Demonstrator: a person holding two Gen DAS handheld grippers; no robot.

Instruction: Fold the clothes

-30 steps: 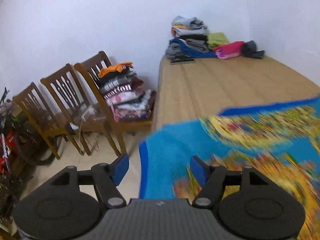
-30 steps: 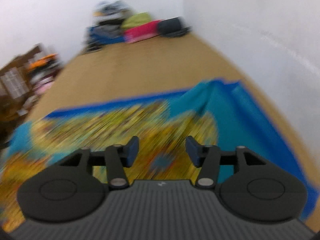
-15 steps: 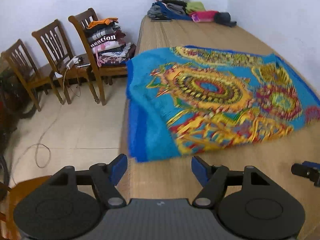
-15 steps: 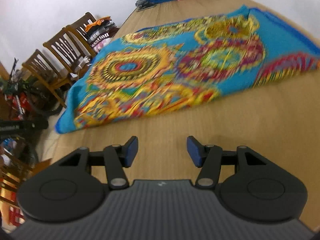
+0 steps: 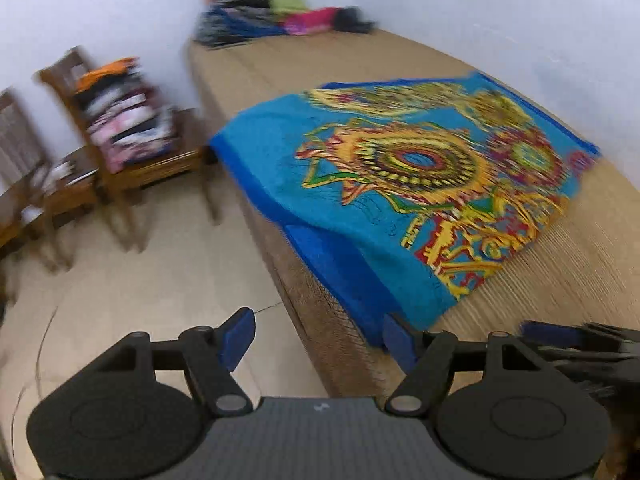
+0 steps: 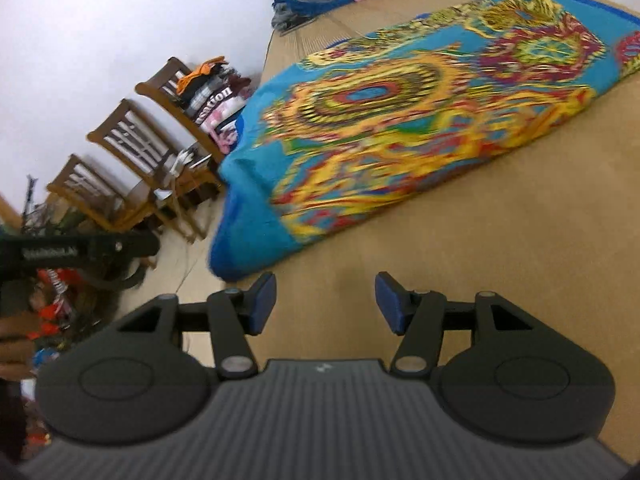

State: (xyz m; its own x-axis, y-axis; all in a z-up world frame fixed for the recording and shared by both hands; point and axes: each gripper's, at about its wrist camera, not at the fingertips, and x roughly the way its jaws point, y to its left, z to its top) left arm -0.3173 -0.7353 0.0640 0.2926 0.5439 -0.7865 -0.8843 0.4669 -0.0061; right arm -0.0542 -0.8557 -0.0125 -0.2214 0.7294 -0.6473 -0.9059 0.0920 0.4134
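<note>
Plain white-walled room, tan bed, wooden chairs along the left wall.
White walls (image 5: 500, 20) meet in a corner at the far end of a long tan woven-textured bed surface (image 6: 500, 240); its side (image 5: 320, 320) drops to a beige floor (image 5: 140, 272). 3 brown slat-back wooden chairs (image 6: 132, 140) stand in a row on the floor against the left wall; the chair nearest the bed (image 5: 160, 160) has its seat stacked high, the middle seat holds small white items, too blurred to identify. Thin cable (image 5: 40, 344) lies on the floor. Dark clutter with red bits (image 6: 60, 292) past the last chair. Even, soft light, no hard shadows.
</note>
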